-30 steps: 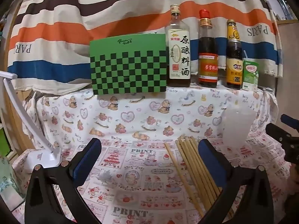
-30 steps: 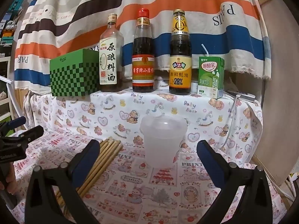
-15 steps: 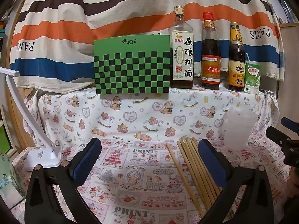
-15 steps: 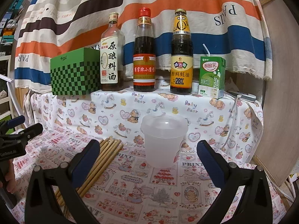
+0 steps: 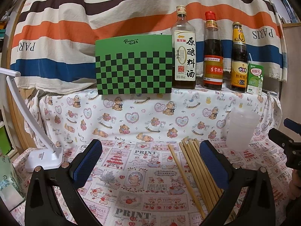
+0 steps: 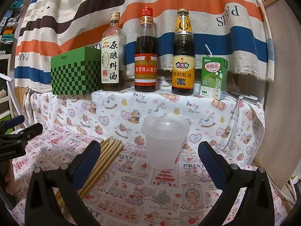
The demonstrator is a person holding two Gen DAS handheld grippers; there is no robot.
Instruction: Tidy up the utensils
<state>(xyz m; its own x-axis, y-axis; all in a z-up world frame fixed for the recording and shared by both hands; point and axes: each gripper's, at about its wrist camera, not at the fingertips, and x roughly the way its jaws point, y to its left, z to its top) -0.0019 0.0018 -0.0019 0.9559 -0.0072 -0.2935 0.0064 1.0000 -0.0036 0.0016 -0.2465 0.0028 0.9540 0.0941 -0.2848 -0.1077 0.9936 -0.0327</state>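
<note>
Striped cloth (image 5: 131, 15) hangs behind a desk (image 5: 143, 171) covered in a printed cartoon cloth, with a raised ledge at the back carrying a green checkered box (image 5: 134, 65), three sauce bottles (image 5: 213, 54) and a small green milk carton (image 5: 255, 79).

A bundle of wooden chopsticks (image 5: 195, 167) lies flat on the desk, tips pointing toward the ledge. In the left wrist view the left claw (image 5: 150, 162) is spread wide and holds nothing; the chopsticks lie just inside and partly under its right finger, one stick a little apart toward the middle of the gap. A translucent plastic cup (image 5: 241, 130) stands upright beyond them to the right.

From the right wrist view the right claw (image 6: 146, 158) is likewise spread wide and empty. The cup (image 6: 165, 141) stands between and ahead of its fingers, and the chopsticks (image 6: 101, 160) run under its left finger, just beside the cup. A white lamp base (image 5: 45, 157) sits at the far left.
</note>
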